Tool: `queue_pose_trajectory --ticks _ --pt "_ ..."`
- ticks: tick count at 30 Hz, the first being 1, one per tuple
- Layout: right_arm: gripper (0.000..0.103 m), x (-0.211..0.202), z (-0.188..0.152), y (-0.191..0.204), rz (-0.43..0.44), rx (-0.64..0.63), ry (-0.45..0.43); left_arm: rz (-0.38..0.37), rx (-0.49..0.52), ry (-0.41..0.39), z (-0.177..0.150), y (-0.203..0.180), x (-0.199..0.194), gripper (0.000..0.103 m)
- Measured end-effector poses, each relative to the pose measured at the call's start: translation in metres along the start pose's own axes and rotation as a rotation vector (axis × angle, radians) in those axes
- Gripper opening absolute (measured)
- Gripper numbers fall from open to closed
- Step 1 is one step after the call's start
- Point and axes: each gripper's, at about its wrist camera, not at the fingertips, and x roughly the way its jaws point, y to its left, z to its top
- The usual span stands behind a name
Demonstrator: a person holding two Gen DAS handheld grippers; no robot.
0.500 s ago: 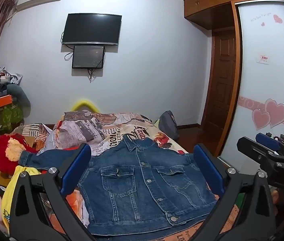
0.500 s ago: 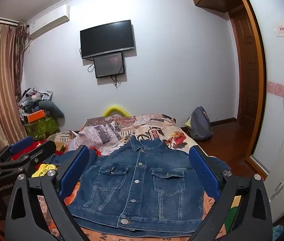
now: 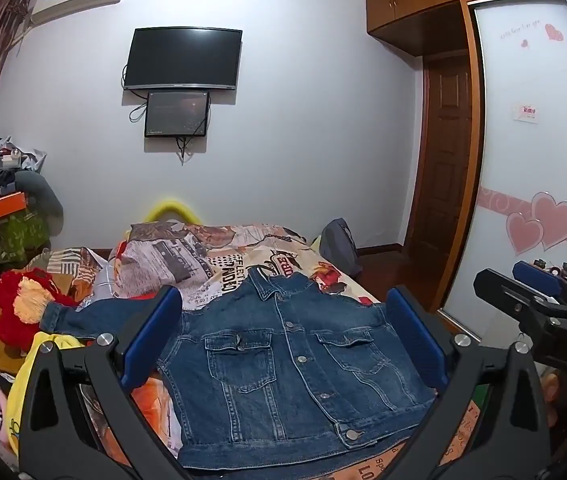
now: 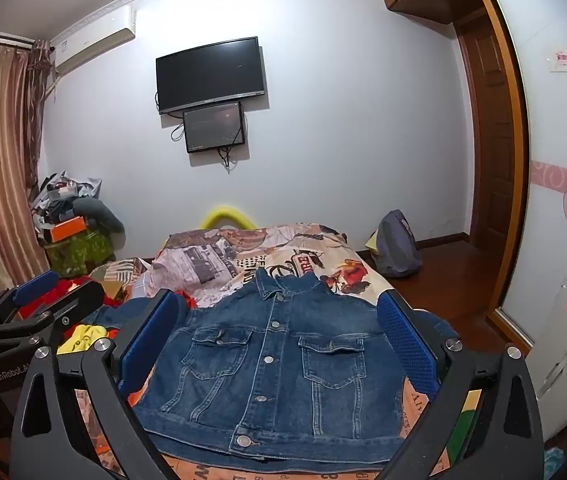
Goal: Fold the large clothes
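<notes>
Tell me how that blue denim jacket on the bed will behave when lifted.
The blue denim jacket will probably drape and sag, since it lies flat with soft creases. Likely heavy for cloth: thick seams, metal buttons. The spread left sleeve may trail.

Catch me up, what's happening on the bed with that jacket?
A person holds a two-finger gripper in each hand over a bed. A denim jacket lies spread flat on it, front up and buttoned, one sleeve stretched toward the red plush toy. The left gripper and the right gripper are both wide open, and neither grips the jacket. No fold has been made yet.
</notes>
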Motion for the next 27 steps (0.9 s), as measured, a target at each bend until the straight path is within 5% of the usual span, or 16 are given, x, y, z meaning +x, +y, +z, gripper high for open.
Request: queue_pose_trajectory --ticks 27 --pt "0.099 0.0046 -0.0033 -0.0019 -0.011 0.008 0.014 -0.018 -0.014 0.02 -0.0011 0.0043 0.0078 0.103"
